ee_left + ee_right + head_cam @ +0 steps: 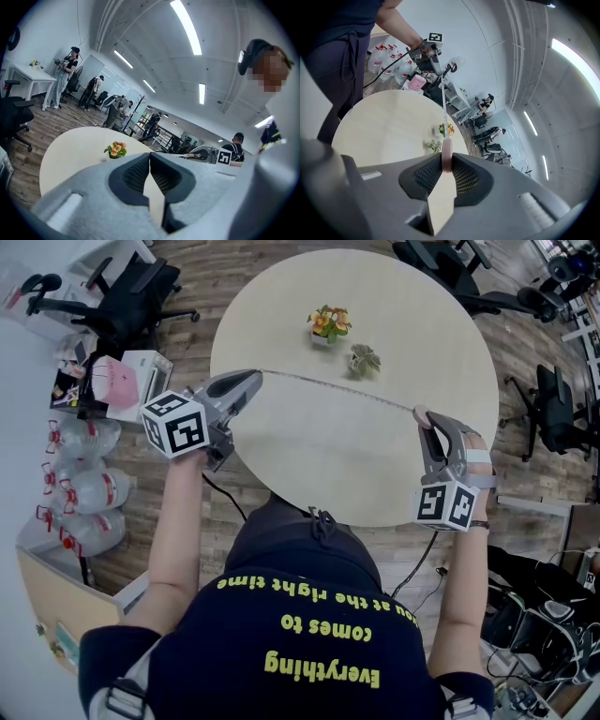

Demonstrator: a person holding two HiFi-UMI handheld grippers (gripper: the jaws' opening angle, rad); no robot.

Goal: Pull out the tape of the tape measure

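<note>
A thin tape (337, 387) runs taut above the round beige table (309, 456) between my two grippers. My left gripper (255, 377) is shut on the tape's free end at the table's left edge. In the left gripper view its jaws (150, 155) meet with no gap, and the tape end itself is too thin to make out there. My right gripper (422, 416), at the table's right edge, is shut on the small pink tape measure case (446, 157). The right gripper view shows the tape (444, 112) leading from that case up to the left gripper (436, 51).
A small pot of orange flowers (329, 322) and a little green plant (363, 358) stand on the far part of the table, just beyond the tape. Office chairs (131, 287) ring the table. Water bottles (84, 493) lie on the floor at left. People stand far off.
</note>
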